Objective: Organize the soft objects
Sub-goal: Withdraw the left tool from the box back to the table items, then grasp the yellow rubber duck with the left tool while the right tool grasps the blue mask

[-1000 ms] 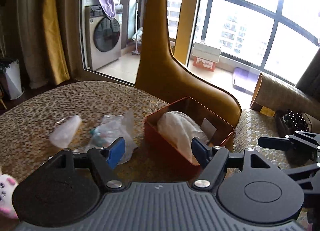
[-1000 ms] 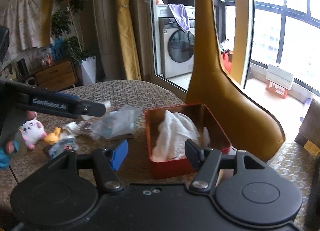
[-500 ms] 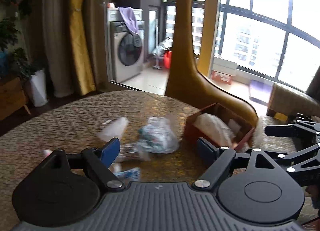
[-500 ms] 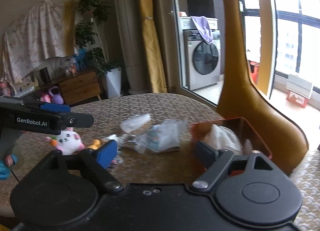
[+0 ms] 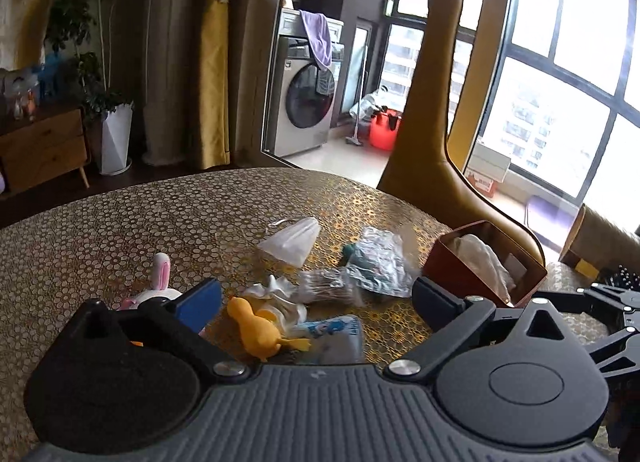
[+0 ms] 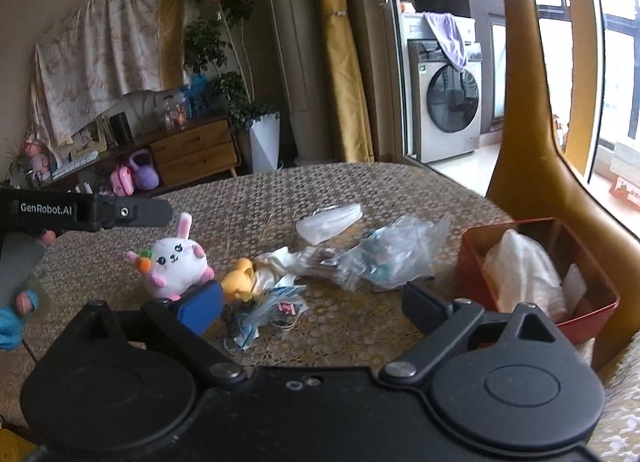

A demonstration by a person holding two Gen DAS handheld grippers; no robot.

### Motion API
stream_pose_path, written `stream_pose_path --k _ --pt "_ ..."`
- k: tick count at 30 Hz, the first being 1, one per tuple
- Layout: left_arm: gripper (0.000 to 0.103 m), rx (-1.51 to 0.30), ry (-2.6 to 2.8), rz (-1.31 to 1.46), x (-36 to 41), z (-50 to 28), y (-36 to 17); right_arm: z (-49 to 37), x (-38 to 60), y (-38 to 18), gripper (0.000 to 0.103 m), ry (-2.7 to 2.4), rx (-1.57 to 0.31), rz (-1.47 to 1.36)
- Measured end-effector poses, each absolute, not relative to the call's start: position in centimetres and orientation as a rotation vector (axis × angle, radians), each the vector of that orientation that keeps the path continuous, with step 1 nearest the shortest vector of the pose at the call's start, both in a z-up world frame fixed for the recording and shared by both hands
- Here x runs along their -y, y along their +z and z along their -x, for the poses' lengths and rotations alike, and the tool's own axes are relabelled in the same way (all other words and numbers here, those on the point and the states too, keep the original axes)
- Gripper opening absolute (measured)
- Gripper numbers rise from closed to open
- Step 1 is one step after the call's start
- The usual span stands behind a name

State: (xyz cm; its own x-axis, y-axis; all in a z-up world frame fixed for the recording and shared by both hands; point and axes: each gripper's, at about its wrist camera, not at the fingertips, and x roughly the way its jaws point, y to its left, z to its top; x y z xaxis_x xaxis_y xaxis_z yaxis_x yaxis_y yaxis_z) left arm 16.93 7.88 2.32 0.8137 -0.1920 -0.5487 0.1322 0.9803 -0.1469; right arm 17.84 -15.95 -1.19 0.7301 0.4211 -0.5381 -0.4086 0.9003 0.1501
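L wrist view: the left gripper is seen w/ jaws spread wide, nothing clamped, nothing touched – they have just been opening. Framed between the fingers on the table are a yellow duck toy, a crumpled white cloth and a blue-white packet; a white bunny plush is partly hidden behind the left-hand finger. Further off lie a white pouch and a clear plastic bag. The red box sits at the table's right edge, a white cloth bundle inside it. Vs. a second ago the box is no longer centred between the fingers – it is now off to the right and the toy pile is framed instead. R wrist view: the right gripper is likewise held wide apart & empty, jaws just opened further. The bunny plush is seen just beyond the left-hand finger, duck toy beside it, plastic bag mid-table, red box w/ cloth bundle at right. The other gripper's finger shows at the left edge. Earlier the box was centred here too.
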Motion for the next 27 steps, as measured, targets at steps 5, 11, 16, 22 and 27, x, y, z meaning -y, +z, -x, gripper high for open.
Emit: stream_pose_path --k 5,11,16,22,27 --pt "0.102 -0.609 -0.15 0.107 -8.7 -18.3 0.2 -18.7 14.3 -2.6 0.096 0.47 -0.635 -0.022" --pt "0.102 -0.677 -0.092 0.156 -9.0 -20.8 -2.9 -20.1 12.3 -4.3 0.096 0.491 -0.676 -0.007" --pt "0.102 -0.714 -0.027 0.122 -8.4 -23.0 -5.4 -21.3 11.2 -5.7 0.095 0.5 -0.702 -0.006" --pt "0.102 -0.748 0.015 0.08 -7.4 -24.8 -7.7 -22.7 9.5 -7.2 0.092 0.536 -0.723 0.025" --pt "0.102 -0.794 0.047 0.116 -7.5 -26.1 -9.4 -24.0 8.4 -8.4 0.082 0.54 -0.763 0.04"
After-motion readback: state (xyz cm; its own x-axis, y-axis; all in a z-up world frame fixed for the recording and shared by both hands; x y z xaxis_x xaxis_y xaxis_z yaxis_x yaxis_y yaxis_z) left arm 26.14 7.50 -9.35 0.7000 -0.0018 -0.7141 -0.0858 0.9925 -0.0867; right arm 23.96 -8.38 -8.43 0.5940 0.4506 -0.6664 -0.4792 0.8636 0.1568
